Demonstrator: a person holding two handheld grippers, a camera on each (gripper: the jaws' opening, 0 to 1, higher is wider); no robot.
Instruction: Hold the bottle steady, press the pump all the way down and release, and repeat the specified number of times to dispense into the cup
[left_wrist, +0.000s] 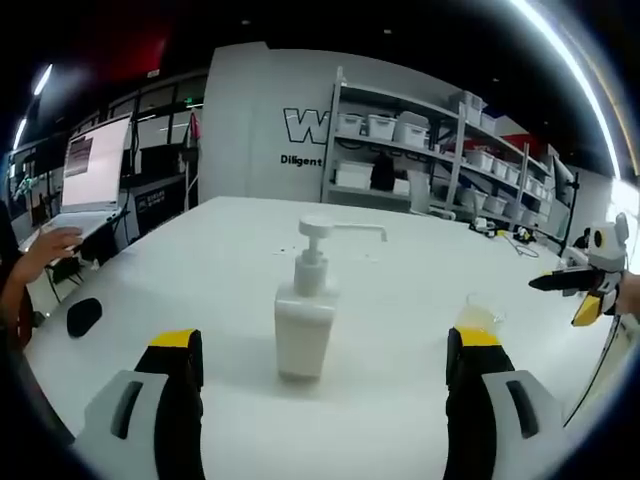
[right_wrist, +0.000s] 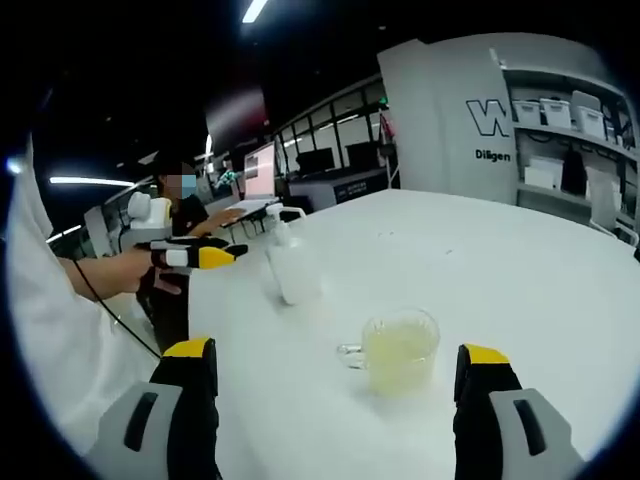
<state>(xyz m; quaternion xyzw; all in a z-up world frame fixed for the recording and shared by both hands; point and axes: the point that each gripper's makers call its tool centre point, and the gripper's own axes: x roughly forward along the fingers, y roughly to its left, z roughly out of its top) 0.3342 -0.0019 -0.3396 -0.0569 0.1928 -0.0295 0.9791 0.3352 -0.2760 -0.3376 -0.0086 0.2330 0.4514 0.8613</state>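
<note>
A: The pump bottle (left_wrist: 304, 325) is taken as the landmark, and it is seen standing upright on the table (left_wrist: 200, 260), between the left gripper's (left_wrist: 325, 390) spread jaws but beyond them.

B: Noted. In the left gripper view the cup (left_wrist: 481, 315) is placed to the right of the bottle, apart from it, on the same table.

A: Further right of the bottle, past the cup, the right gripper (left_wrist: 570, 285) is held over the table's edge.

B: Behind the bottle, shelving (left_wrist: 430, 150) is lined along the wall. Far to its left, a laptop (left_wrist: 95, 170) is set at the table's edge.
</note>
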